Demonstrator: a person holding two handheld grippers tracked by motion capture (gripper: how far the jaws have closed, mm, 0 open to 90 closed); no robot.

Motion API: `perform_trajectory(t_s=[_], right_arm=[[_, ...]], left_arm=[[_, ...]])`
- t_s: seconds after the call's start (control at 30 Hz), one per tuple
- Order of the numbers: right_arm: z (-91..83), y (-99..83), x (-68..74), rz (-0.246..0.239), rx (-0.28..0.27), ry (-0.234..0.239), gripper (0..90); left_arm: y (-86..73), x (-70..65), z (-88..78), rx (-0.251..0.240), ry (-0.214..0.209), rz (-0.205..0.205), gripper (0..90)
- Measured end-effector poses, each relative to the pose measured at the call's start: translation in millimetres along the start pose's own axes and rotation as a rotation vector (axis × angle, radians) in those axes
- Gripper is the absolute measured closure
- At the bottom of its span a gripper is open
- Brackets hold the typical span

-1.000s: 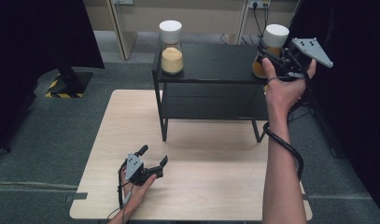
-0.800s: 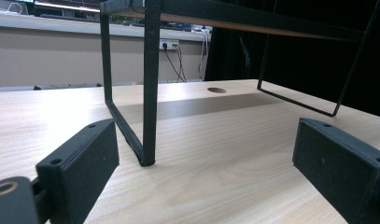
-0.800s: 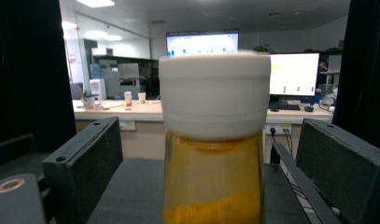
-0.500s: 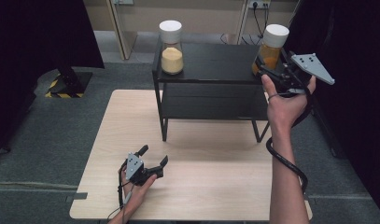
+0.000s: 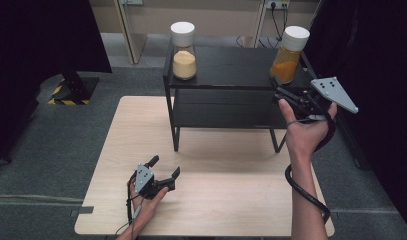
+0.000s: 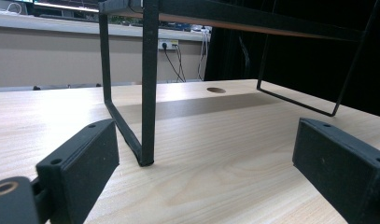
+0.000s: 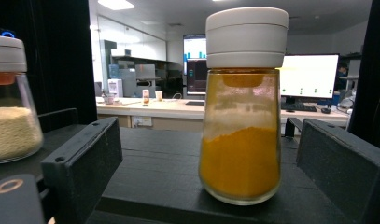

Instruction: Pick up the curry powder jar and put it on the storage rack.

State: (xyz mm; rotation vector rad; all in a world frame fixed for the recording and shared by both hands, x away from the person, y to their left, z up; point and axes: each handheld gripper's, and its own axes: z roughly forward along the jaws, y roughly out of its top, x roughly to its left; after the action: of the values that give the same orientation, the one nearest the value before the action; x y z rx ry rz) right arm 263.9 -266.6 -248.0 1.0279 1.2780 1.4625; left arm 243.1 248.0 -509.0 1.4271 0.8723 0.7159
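1. My right gripper [image 5: 287, 97] sits at the right end of the black shelf [image 5: 226, 70], jaws spread wide with nothing between them yet; in the right gripper view the orange jar [image 7: 241, 107] stands upright in the gap, touching neither jaw.
2. My left gripper [image 5: 163, 172] rests low on the table [image 5: 231, 200] in front of the shelf, jaws wide apart and empty.
3. The shelf is my landmark: the orange jar stands on its top, right end.
4. The pale jar [image 5: 183, 44] stands on the shelf's left end, well apart.
5. I judge the approach done; the grasp and any lift remain.
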Motion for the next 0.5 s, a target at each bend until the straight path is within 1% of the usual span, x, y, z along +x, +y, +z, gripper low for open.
perform_trajectory(t_s=[0.03,0.1,0.17,0.27,0.5], right_arm=[[-1.7,-0.3,0.3,-0.005,0.004,0.005,7.0],[-5.3,-3.9,0.8,0.002,0.002,0.011,7.0],[-8.6,-7.8,2.7,-0.009,0.001,0.011,7.0],[-12.7,-14.3,4.7,-0.012,0.009,0.015,7.0],[-24.8,-36.1,6.2,-0.001,0.019,0.023,7.0]], left_arm=[[0.0,0.0,0.0,0.0,-0.001,0.0,6.5],[0.0,0.1,0.0,0.0,-0.001,-0.001,6.5],[0.2,0.3,0.0,0.001,-0.001,-0.002,6.4],[0.1,0.0,0.1,0.001,-0.001,0.0,6.5],[-0.1,-0.4,0.0,-0.001,0.0,0.0,6.5]])
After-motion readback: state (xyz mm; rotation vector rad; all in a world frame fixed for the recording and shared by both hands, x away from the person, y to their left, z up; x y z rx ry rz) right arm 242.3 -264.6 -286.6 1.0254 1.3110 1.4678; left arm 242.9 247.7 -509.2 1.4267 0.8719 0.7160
